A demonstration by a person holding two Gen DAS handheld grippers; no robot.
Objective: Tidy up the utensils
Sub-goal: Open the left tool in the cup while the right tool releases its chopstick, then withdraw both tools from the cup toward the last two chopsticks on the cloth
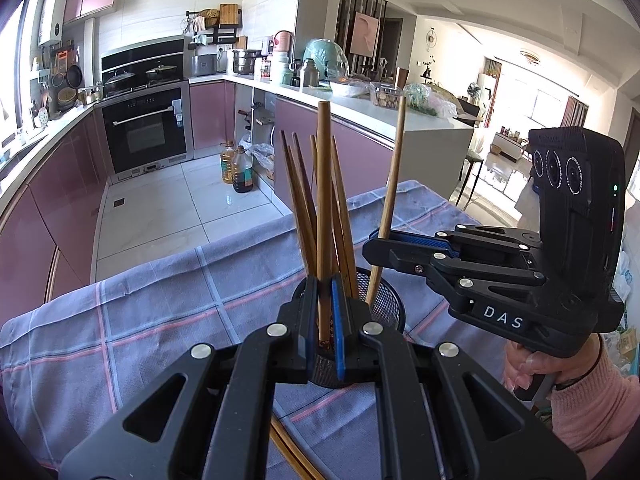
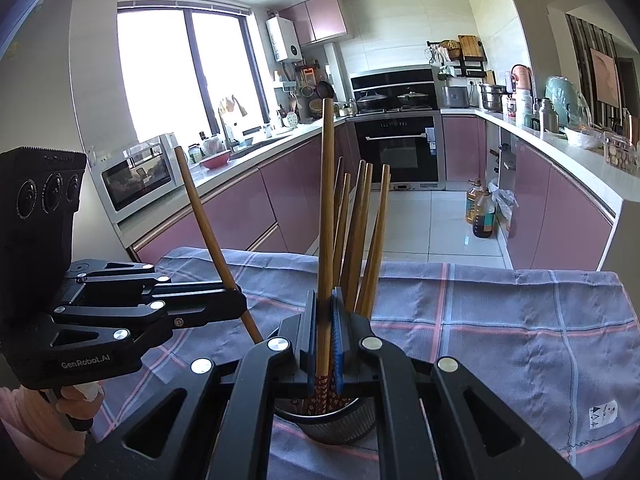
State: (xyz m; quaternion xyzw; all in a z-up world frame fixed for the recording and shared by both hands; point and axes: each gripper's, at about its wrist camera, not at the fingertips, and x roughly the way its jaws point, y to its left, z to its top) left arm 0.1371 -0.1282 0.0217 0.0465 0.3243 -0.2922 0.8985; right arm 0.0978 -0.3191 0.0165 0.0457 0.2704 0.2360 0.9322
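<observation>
Chopstick [image 1: 324, 216] clamped in left gripper [image 1: 325, 300], tip seemingly inside mesh holder [image 1: 386, 300]

I see brown wooden chopsticks [image 1: 308, 200] standing splayed in a black mesh holder [image 1: 386, 294] on the checked cloth; two more chopsticks [image 1: 290, 456] lie beside it.

A holder [image 1: 384, 300] stands on a cloth [image 1: 160, 300] over the table, with several chopsticks [image 1: 304, 200] upright in it. The left gripper [image 1: 325, 320] is before the holder, a chopstick [image 1: 325, 184] between its jaws; the right gripper [image 1: 378, 240] is to its right, clamping another chopstick [image 1: 390, 196] above the rim. Counters [image 1: 360, 108] lie behind.
</observation>
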